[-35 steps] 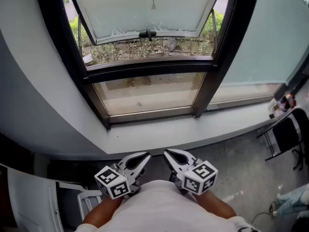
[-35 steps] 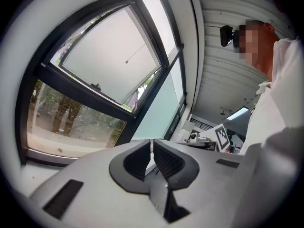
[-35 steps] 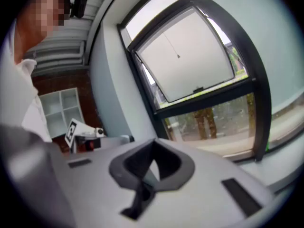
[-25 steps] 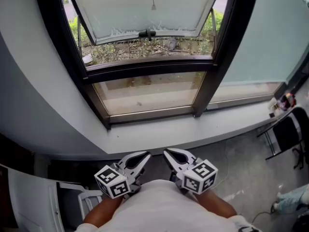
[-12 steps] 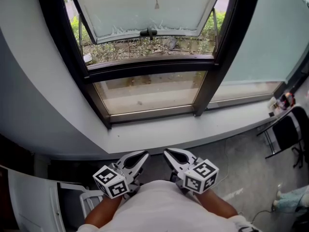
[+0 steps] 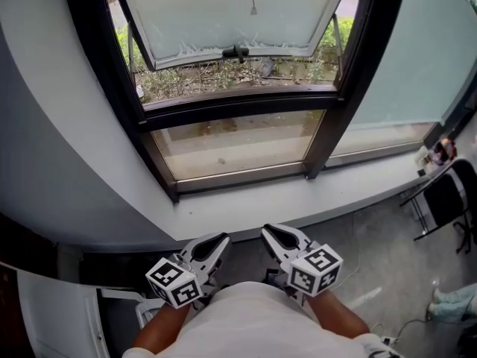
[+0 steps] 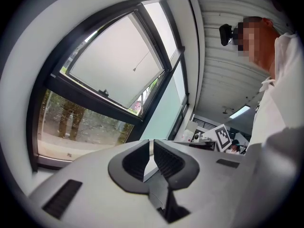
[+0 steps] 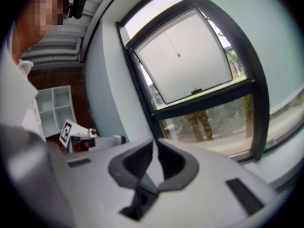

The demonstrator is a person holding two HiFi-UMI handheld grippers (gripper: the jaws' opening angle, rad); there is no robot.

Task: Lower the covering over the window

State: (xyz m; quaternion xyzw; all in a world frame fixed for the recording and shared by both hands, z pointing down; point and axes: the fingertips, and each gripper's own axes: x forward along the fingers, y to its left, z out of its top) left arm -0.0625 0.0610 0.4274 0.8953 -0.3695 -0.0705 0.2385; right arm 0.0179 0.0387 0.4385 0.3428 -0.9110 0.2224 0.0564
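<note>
The black-framed window (image 6: 149, 118) fills the upper head view, its frosted sash (image 6: 223, 13) swung outward. A thin pull cord with a small end bead (image 6: 253, 10) hangs in front of the sash; the cord bead (image 7: 134, 70) shows in the left gripper view, and the cord bead (image 8: 178, 55) in the right gripper view. No covering itself is in view. My left gripper (image 6: 221, 239) and right gripper (image 6: 267, 232) are held low against my body, below the sill, far from the cord. Both are shut with nothing between their jaws: left gripper (image 7: 152, 141), right gripper (image 8: 155, 140).
A pale sill (image 6: 298, 200) runs under the window. A frosted fixed pane (image 6: 417, 58) stands to the right. A black chair (image 6: 443, 200) and small bottles (image 6: 440, 151) are at the far right, white furniture (image 6: 59, 312) at the lower left.
The view has shifted a little, so the window and cord sit slightly further right in the picture. Both grippers stay shut and close to my body.
</note>
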